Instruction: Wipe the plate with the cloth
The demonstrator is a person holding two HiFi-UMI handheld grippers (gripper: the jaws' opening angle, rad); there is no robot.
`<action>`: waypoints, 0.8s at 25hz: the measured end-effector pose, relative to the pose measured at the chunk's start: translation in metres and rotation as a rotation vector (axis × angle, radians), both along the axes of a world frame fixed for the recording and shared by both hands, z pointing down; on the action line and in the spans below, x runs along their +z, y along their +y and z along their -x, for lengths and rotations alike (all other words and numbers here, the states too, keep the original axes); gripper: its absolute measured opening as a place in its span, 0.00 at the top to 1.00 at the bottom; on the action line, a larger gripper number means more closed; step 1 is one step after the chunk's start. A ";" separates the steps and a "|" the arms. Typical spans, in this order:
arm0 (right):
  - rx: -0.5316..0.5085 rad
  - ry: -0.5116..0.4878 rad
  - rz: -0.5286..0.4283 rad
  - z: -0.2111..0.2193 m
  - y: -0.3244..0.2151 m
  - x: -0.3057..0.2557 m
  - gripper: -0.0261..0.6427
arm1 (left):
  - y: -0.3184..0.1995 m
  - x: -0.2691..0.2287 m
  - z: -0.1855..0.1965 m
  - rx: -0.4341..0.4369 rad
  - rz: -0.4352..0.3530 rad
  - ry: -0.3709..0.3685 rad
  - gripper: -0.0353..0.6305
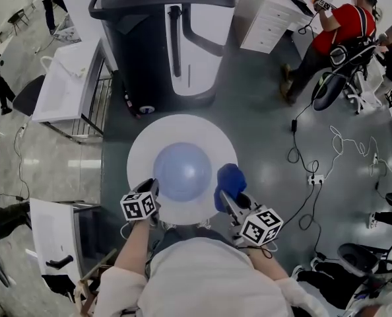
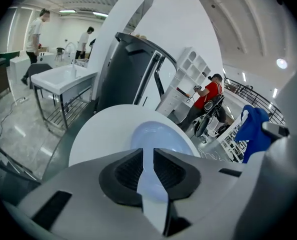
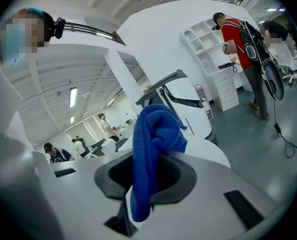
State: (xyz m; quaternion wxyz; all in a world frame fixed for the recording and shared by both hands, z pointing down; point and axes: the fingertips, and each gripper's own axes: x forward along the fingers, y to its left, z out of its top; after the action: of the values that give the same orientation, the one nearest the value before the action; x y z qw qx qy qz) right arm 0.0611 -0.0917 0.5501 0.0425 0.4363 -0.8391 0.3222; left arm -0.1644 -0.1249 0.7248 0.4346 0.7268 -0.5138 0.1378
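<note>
The left hand-held gripper (image 1: 154, 187) pinches the pale blue plate (image 1: 183, 172) by its lower-left rim, apparently steadying it on the white desk (image 1: 143, 144), while the right hand-held gripper (image 1: 226, 197) clamps the blue cloth (image 1: 230, 179) beside it, ready to wipe.

Left gripper (image 1: 153, 189): you hold it low at your front left, nose tipped downward and forward. Jaws are nearly together, pads pinched on the near rim of the plate (image 2: 161, 134). Its marker cube (image 1: 138, 205) faces up.

Left forearm (image 1: 133, 246): runs straight back from the gripper to your body, with the sleeve (image 1: 115, 289) bunched near the elbow.

Right gripper (image 1: 228, 200): you hold it beside the left one, off to your right, angled slightly inward and pointing only gently downward. Jaws are clamped on the blue cloth (image 3: 156, 129), which sticks up past the fingertips. Its marker cube (image 1: 261, 225) faces up.

The two grippers are apart, not touching.
</note>
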 end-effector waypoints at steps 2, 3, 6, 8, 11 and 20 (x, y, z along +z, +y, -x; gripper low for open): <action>0.000 0.003 0.002 0.000 0.001 0.000 0.83 | 0.002 0.007 0.002 -0.007 0.021 -0.002 0.85; 0.001 0.005 0.003 0.000 0.001 0.000 0.83 | 0.002 0.011 0.002 -0.008 0.031 -0.004 0.85; 0.002 0.008 0.007 0.001 0.002 0.002 0.83 | 0.002 0.021 0.003 -0.020 0.065 0.009 0.77; 0.005 0.010 0.011 0.001 0.002 0.003 0.83 | 0.000 0.026 0.003 -0.036 0.089 0.026 0.72; 0.011 0.014 0.016 -0.001 0.002 0.004 0.83 | -0.001 0.037 0.002 -0.044 0.129 0.042 0.65; 0.041 0.019 0.026 -0.010 0.006 0.006 0.83 | -0.004 0.062 -0.006 -0.065 0.222 0.051 0.62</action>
State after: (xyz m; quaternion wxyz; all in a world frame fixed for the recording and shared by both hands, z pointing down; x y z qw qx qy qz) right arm 0.0710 -0.0855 0.5557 0.0497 0.4559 -0.8252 0.3298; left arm -0.1588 -0.1285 0.7869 0.5295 0.6604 -0.5073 0.1612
